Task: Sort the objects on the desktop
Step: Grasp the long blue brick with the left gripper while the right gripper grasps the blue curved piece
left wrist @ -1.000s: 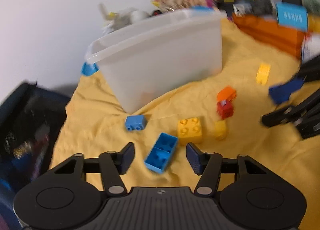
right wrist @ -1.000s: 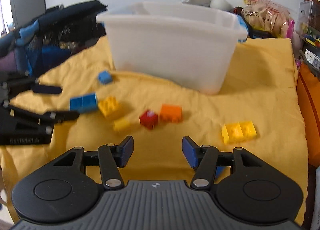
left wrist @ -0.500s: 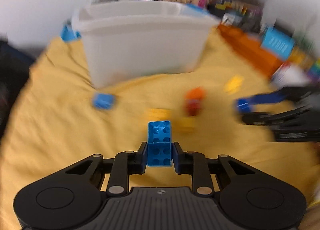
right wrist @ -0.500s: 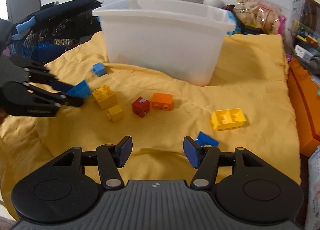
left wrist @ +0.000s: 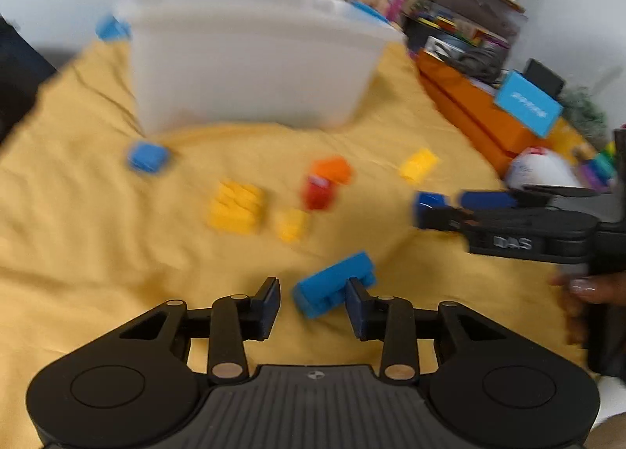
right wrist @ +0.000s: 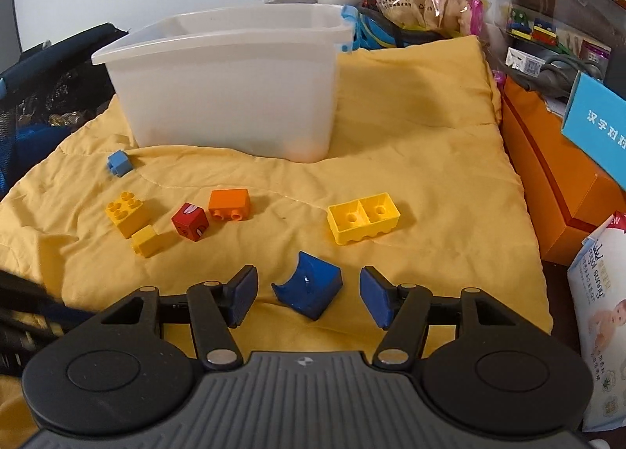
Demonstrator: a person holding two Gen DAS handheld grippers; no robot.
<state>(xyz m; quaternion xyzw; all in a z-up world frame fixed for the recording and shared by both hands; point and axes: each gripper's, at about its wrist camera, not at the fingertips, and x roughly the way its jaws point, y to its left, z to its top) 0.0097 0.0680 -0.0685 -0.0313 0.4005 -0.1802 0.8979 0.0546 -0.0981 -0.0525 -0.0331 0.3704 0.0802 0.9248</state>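
The long blue brick (left wrist: pixel 332 284) lies loose on the yellow quilt (left wrist: pixel 98 253), tilted, just ahead of the left tool (left wrist: pixel 313 306), whose fingers stand spread with the brick touching the right-hand pad but not pinched. Half a second ago that same brick was clamped upright between those fingers; a second ago it lay open-side up on the cloth. So the pickup has come undone: the brick has slipped or been let go well short of the white bin (left wrist: pixel 250 58), and, as I judge it, the grasp must be made again before this piece can be sorted. The left wrist view is smeared by motion, so finer contact cannot be read.

The right tool (right wrist: pixel 309 298) is also spread wide, and the dark blue curved block (right wrist: pixel 307 284) now sits between its pads, apart from both; half a second ago the block lay beside the right pad only. That tool looks lined up for a closing pinch.

Further out on the quilt wait a small blue cube (right wrist: pixel 118 162), a yellow studded brick (right wrist: pixel 127 212), a small yellow cube (right wrist: pixel 145 240), a red cube (right wrist: pixel 189 221), an orange brick (right wrist: pixel 229 203) and a yellow double brick (right wrist: pixel 363 217) lying open-side up, all in front of the bin.

Readable writing: "DAS" on the right tool's body in the left view; Chinese characters on the blue card (right wrist: pixel 598 124); "sunny" on the baby-wipes pack (right wrist: pixel 600 273).
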